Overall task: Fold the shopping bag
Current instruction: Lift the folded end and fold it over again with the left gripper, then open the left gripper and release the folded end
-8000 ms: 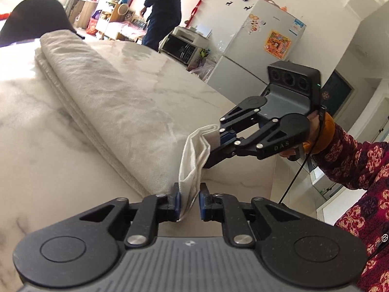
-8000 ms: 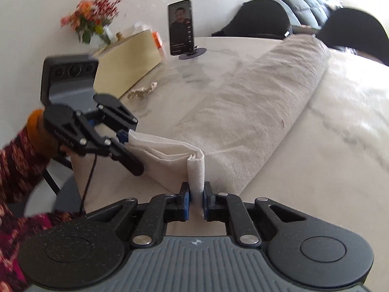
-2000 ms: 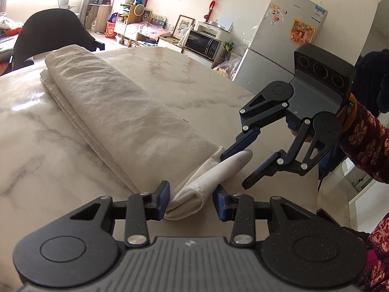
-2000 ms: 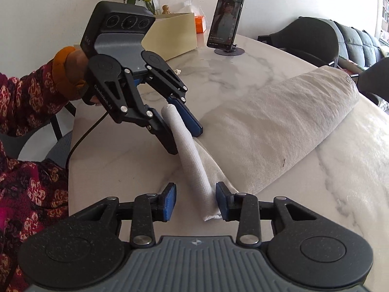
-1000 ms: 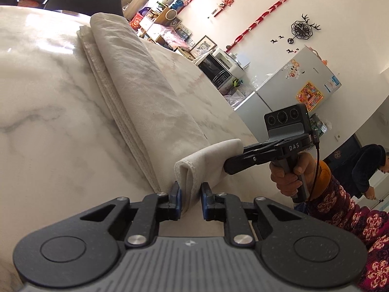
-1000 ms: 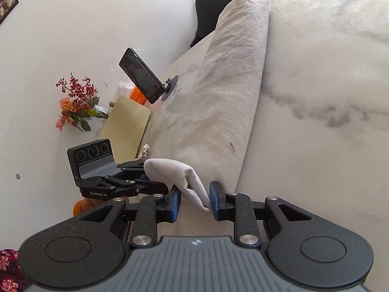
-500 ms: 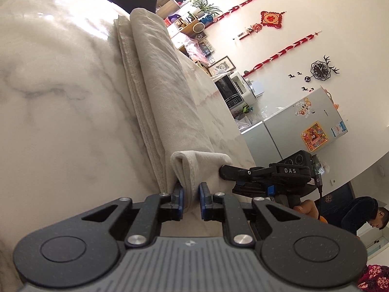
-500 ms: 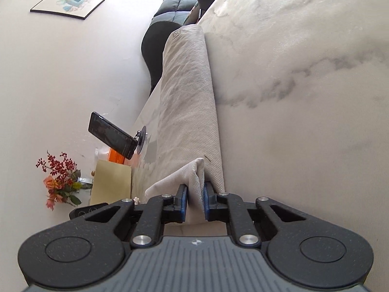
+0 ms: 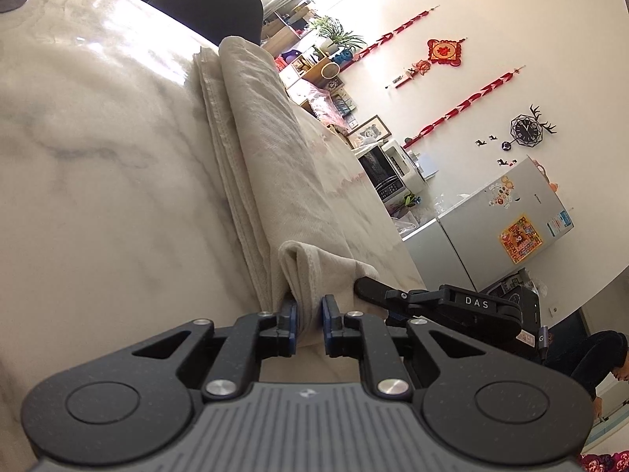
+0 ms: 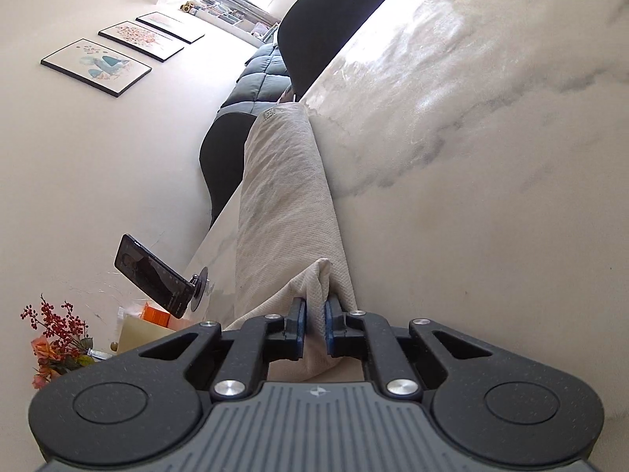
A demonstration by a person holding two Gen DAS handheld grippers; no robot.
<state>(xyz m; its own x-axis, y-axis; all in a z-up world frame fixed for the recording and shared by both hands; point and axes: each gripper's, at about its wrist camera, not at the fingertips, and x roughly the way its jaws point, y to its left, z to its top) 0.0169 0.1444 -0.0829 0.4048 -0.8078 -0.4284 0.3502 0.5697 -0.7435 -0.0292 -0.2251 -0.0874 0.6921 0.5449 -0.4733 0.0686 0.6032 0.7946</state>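
Observation:
A beige fabric shopping bag [image 9: 267, 149] lies folded into a long strip on the marble table [image 9: 98, 196]. Its near end is lifted into a fold. My left gripper [image 9: 308, 306] is shut on that raised fold at its left side. My right gripper [image 9: 359, 285] reaches in from the right, and its fingers end at the same fold. In the right wrist view the bag [image 10: 283, 204] runs away from me, and my right gripper [image 10: 314, 310] is shut on the doubled cloth at the near end. The left gripper is hidden there.
A phone on a stand [image 10: 153, 271], a yellow box [image 10: 141, 330] and flowers [image 10: 55, 338] stand near the table's left edge. Black chairs [image 9: 212, 4] sit at the far end. A fridge [image 9: 503, 236] and a microwave [image 9: 389, 177] lie beyond. A person [image 9: 601, 358] bends at the right.
My right gripper's jaws have closed on the bag's raised end. Both grippers have rolled, so the views tilt, and the right one has drawn in beside the left.

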